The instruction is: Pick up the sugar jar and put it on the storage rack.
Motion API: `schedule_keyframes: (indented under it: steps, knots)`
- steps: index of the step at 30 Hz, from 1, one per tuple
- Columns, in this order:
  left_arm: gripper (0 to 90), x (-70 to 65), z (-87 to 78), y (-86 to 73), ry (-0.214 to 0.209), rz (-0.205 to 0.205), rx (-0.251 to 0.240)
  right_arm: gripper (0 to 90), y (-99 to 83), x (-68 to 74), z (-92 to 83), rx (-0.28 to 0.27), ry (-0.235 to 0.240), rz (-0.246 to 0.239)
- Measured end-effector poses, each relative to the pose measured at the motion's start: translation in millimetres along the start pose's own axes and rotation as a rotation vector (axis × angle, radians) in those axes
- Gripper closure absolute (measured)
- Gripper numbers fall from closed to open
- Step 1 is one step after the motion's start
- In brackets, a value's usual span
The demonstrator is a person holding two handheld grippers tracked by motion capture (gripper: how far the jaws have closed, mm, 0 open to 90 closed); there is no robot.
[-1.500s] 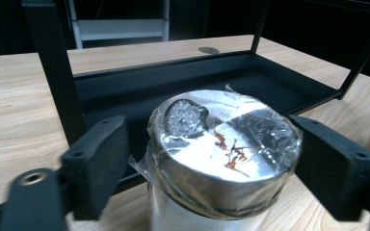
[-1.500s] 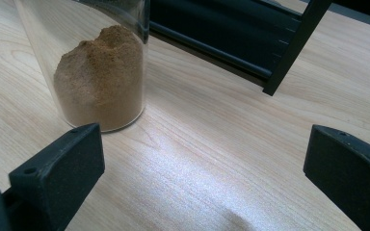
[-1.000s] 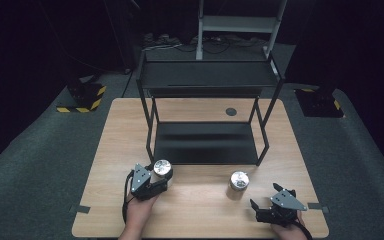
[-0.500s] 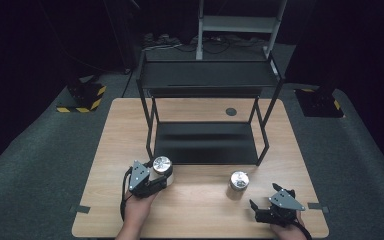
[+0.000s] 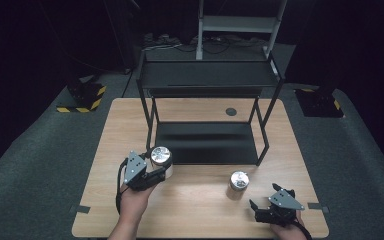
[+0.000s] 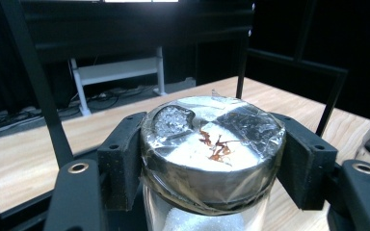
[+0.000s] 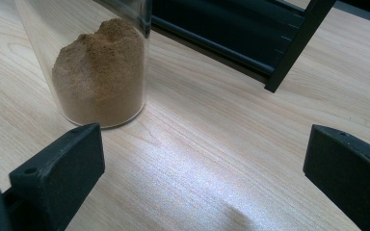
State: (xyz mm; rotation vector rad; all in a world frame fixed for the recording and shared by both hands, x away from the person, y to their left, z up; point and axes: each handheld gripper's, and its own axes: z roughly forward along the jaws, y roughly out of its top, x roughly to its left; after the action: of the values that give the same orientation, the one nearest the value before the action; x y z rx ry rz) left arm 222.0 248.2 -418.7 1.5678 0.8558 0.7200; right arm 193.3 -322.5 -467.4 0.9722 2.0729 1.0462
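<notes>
My left gripper (image 5: 160, 172) is shut on a glass jar (image 5: 161, 159) with a silver lid, held above the table's front left, just before the black shelf rack (image 5: 207, 80). In the left gripper view both black pads press the jar (image 6: 212, 154) right below its foil-taped lid; white powder shows inside. A second jar (image 5: 238, 182) with a silver lid stands on the table at front right. My right gripper (image 5: 258, 206) rests open near the front edge, right of that jar. In the right gripper view the jar (image 7: 101, 67) holds brown powder and stands ahead of the left jaw, outside the gap.
The two-tier black rack stands on the wooden table (image 5: 195, 215), its lower shelf (image 5: 205, 142) bare. A round dark grommet (image 5: 231, 111) sits in the table behind it. A white stand (image 5: 240, 22) and cables lie on the floor beyond. A rack leg (image 7: 294, 48) is close ahead of the right gripper.
My left gripper has lifted the white-powder jar off the table and carried it slightly toward the rack. The right gripper and the brown-powder jar have stayed where they were.
</notes>
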Motion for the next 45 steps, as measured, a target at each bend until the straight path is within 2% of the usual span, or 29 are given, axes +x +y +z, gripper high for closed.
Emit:
schedule_keyframes:
  steps: [9, 18, 31, 34, 40, 45]
  knots:
    - [34.2, -0.1, -0.3, 23.4, -0.007, 0.024, -0.038, 0.0, -0.6, -1.1, -0.2, -0.003, 0.003, 0.004]
    - [34.2, 2.4, 1.7, 44.0, -0.013, 0.022, -0.077, 0.0, -0.6, -1.6, -0.2, -0.003, 0.005, 0.004]
    - [34.2, 2.1, 6.3, 75.0, -0.022, 0.046, -0.123, 0.0, -0.9, -1.8, -0.3, -0.005, 0.006, 0.006]
    - [34.2, 3.3, 7.6, 81.8, -0.027, 0.039, -0.140, 0.0, -1.0, -2.0, -0.3, -0.005, 0.007, 0.007]
    - [34.2, 3.5, 10.7, 95.5, -0.025, 0.056, -0.157, 0.0, -1.0, -2.2, -0.4, -0.005, 0.007, 0.008]
    - [34.2, 5.5, 13.2, 106.5, -0.022, 0.055, -0.173, 0.0, -1.2, -2.4, -0.5, -0.006, 0.007, 0.011]
